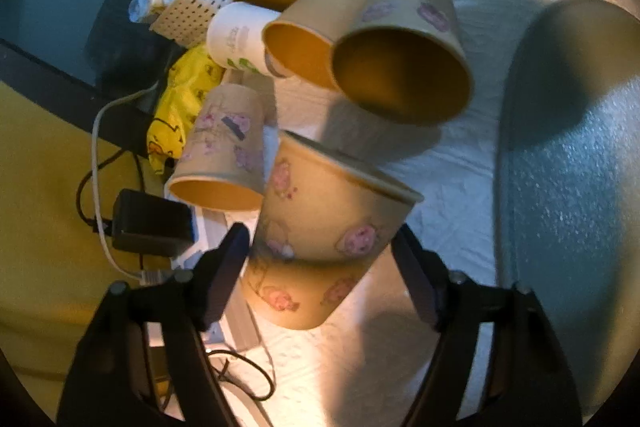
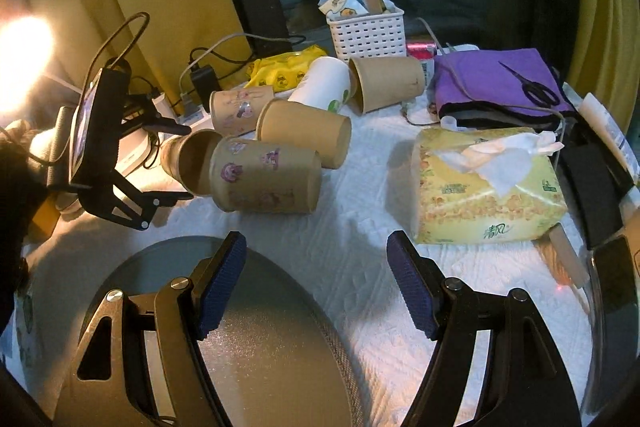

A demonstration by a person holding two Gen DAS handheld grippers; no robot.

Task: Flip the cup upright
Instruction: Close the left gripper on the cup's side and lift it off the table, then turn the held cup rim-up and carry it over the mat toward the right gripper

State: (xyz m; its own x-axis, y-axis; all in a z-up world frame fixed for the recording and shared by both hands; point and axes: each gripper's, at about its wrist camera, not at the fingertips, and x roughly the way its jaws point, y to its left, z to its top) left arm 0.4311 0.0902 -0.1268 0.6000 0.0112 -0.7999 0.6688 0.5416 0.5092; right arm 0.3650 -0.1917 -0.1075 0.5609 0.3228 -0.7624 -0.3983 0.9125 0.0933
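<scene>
Several paper cups lie on their sides on the white cloth. In the left wrist view my left gripper (image 1: pixel 320 259) is shut on a tan cup with pink stickers (image 1: pixel 320 227), tilted, its rim up and to the right. Other tipped cups lie beyond it: a stickered one (image 1: pixel 400 67), a plain tan one (image 1: pixel 304 43), a white one (image 1: pixel 236 39). In the right wrist view my right gripper (image 2: pixel 316 283) is open and empty above a grey round tray (image 2: pixel 256 339). The left gripper (image 2: pixel 120 163) shows at the left, with the held cup (image 2: pixel 188 159) between its fingers.
A yellow tissue pack (image 2: pixel 488 187) sits at the right. A white basket (image 2: pixel 368 31) stands at the back by a dark window. Purple cloth with scissors (image 2: pixel 532 87) lies at the back right. Chargers and cables (image 2: pixel 200 79) lie along the left.
</scene>
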